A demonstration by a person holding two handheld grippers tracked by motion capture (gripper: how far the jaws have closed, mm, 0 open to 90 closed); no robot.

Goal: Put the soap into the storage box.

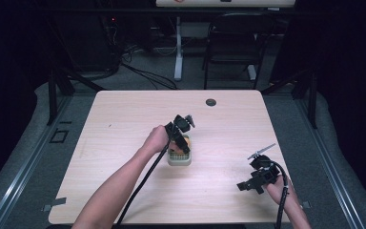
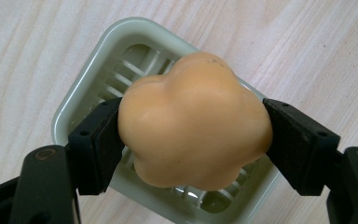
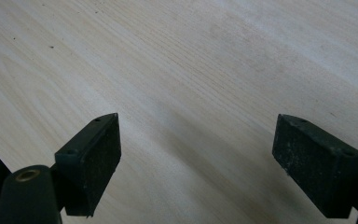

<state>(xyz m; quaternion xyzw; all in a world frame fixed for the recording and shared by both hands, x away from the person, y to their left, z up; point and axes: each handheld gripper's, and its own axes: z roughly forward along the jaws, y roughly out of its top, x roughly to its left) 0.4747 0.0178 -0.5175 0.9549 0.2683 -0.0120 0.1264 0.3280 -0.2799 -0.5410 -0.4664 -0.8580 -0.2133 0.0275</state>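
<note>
Light wooden table (image 1: pixel 124 124) on grey floor (image 1: pixel 28 152), dark chair (image 1: pixel 233 38) at far right, cables (image 1: pixel 143 71) at far left, dim room.

Peach-orange lump (image 2: pixel 193 123), pale green slatted basket (image 2: pixel 81 91), black tongs (image 2: pixel 193 140), light woodgrain table (image 3: pixel 191 60).

Pale wood-grain table (image 1: pixel 124 119), rounded at the corners, with a small dark round grommet (image 1: pixel 211 102) near the far edge. Beyond it, on grey carpet (image 1: pixel 28 157), a black chair (image 1: pixel 233 43) standing beside the white leg (image 1: pixel 178 47) of another desk. Left of that leg, dark cables (image 1: pixel 143 71) strewn over the floor. Black slanted struts (image 1: pixel 52 95) at the table's far left corner. A square tape outline (image 1: pixel 58 136) on the floor to the left; a grey tape scrap (image 1: pixel 55 203) nearer the front corner.
</note>
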